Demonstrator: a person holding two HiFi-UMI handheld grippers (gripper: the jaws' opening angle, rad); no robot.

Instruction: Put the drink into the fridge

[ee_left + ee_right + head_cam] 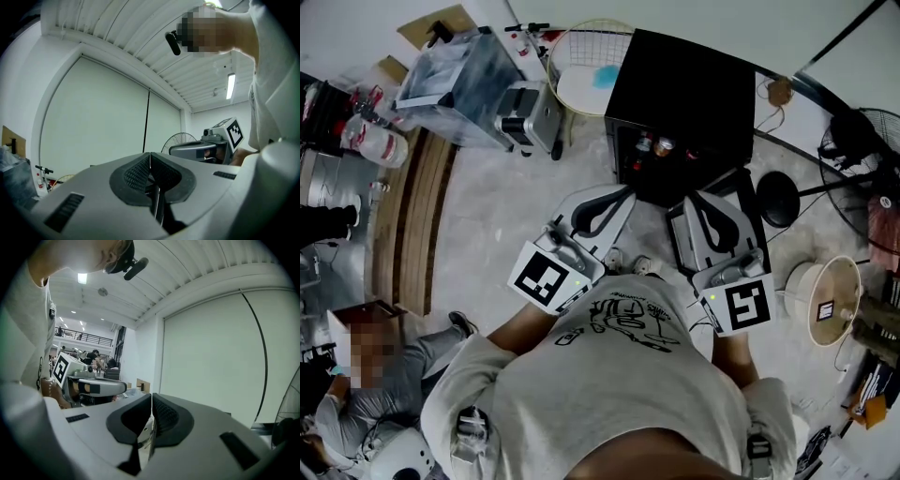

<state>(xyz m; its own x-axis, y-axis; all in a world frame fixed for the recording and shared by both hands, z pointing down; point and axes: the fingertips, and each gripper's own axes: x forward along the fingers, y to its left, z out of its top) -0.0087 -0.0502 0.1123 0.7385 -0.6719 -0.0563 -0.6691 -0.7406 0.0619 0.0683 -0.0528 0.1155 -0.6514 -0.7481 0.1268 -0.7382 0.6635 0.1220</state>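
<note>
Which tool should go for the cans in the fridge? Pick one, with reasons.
Left, probably. The left tool and right tool are both shut and empty before the open fridge, but the left's tip lies nearer the cans, at the opening's left.

Fridge (680,94) interior: mostly hidden under its black top, at your 12 o'clock.
Cans (654,145) inside: too small for you to tell the kind.
Fan (861,141): cut off by the edge at 3 o'clock.

No lettering can be read anywhere; the print on the person's shirt (623,328) is too blurred.
</note>
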